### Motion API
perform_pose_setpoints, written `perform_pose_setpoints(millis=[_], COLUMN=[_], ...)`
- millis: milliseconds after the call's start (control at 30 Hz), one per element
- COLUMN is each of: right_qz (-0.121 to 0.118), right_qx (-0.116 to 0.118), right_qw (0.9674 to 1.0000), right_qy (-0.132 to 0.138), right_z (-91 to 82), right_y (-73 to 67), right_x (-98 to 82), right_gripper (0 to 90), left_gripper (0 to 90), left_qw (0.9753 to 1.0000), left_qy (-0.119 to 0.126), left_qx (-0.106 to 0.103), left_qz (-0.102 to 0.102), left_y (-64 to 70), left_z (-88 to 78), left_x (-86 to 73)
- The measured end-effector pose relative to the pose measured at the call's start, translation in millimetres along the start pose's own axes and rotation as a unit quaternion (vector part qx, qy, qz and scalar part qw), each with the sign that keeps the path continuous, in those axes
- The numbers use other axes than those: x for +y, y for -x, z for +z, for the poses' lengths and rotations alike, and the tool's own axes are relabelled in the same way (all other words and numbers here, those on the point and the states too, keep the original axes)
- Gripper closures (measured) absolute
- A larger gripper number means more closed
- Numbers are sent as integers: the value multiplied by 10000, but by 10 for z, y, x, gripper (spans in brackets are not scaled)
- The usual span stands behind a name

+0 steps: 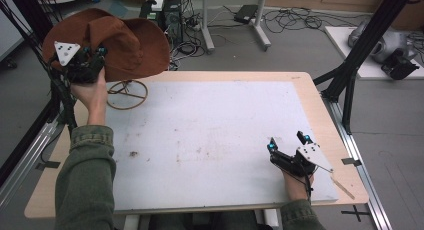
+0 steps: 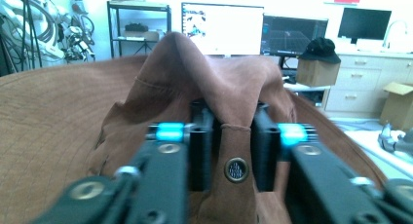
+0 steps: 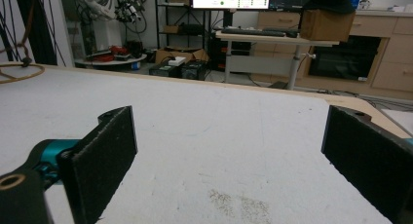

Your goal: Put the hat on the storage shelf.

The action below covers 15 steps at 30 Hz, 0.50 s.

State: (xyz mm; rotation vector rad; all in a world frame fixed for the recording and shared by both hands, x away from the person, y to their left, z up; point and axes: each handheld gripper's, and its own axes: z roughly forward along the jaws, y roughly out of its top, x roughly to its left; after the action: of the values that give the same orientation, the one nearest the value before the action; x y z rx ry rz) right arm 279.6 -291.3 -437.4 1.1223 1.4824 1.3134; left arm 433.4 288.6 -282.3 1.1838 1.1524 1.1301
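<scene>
A brown wide-brimmed hat (image 1: 127, 42) is held up in the air over the table's far left corner. My left gripper (image 1: 89, 60) is shut on a fold of its crown; in the left gripper view the jaws pinch the brown cloth around a metal eyelet (image 2: 236, 169). Below the hat, a wooden ring stand (image 1: 127, 94) rests on the table's far left. My right gripper (image 1: 288, 142) lies low at the near right of the white mat (image 1: 210, 135), open, with nothing between its pads (image 3: 104, 153).
The wooden table edge (image 1: 320, 110) runs along the right, with a black frame post (image 1: 357, 65) beyond it. Cables and desk legs (image 1: 207, 25) crowd the floor behind the table. Brown stains (image 1: 200, 152) mark the mat's middle.
</scene>
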Motion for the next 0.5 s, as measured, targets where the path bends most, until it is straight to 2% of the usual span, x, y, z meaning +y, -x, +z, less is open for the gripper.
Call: perform_pose_setpoints(millis=[33,100,200,300,500], right_qz=[-12,-10,-13,-22,-20], right_qx=[-4,1,-10,-11,-40], right_qw=[10000,10000,10000,10000,10000], right_qy=[12,8,11,13,58], right_z=[0,-1,-1,-1,-14], right_y=[2,6,8,3,1], right_x=[0,1,1,4,16], right_gripper=[51,51,51,52,51], left_gripper=[648,543,414,373,293], left_qw=[10000,10000,9999,9999,9997], left_qy=[-24,-46,80,158,138], left_qx=[13,-26,-36,-65,-72], left_qz=[-6,-39,-66,7,165], left_y=[-8,-28,-21,5,67], left_z=[2,-13,-59,-109,-233], left_x=[-5,0,45,88,173])
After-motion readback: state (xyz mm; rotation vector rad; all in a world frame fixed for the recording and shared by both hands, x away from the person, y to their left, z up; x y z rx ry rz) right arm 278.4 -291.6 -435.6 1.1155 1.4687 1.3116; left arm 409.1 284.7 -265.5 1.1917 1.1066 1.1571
